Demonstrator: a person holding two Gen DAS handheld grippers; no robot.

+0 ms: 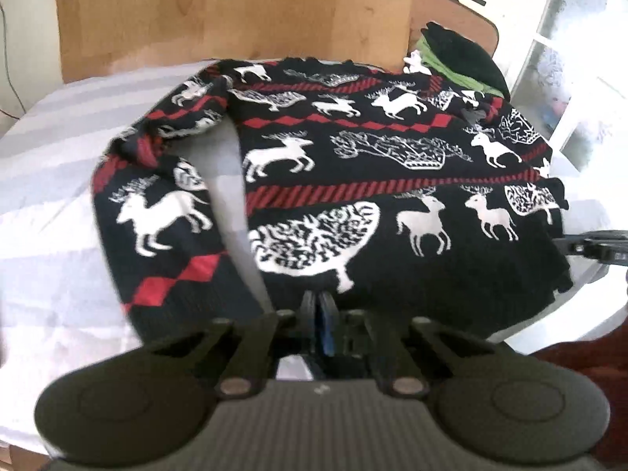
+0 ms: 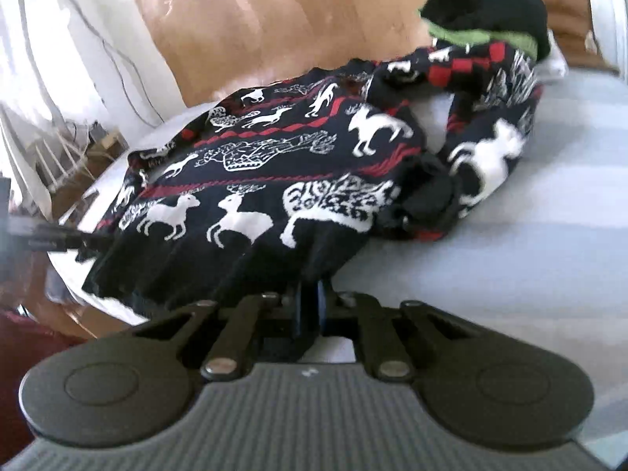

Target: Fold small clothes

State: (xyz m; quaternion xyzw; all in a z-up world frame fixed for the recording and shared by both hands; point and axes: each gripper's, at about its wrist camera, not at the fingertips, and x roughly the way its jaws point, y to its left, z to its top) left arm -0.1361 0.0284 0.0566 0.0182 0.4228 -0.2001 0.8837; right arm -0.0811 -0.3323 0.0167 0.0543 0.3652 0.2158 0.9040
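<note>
A black knitted sweater (image 1: 353, 157) with white deer and red bands lies flat on a pale striped cloth (image 1: 47, 196). My left gripper (image 1: 318, 306) is shut on the sweater's near hem, at the left part of its body. One sleeve (image 1: 157, 204) lies bent to the left. In the right wrist view, my right gripper (image 2: 310, 294) is shut on the hem of the same sweater (image 2: 255, 180), and knit creases run toward its tips. The other sleeve (image 2: 490, 149) is bunched to the right. Each gripper shows at the other view's edge: the right gripper (image 1: 596, 249) and the left gripper (image 2: 51, 235).
A pile of black and green clothes (image 1: 459, 59) sits at the far right corner, just behind the sweater's shoulder, and also shows in the right wrist view as the clothes pile (image 2: 490, 11). A wooden panel (image 1: 235, 11) stands behind the table. The table's rounded edge (image 1: 581, 314) runs close to the hem.
</note>
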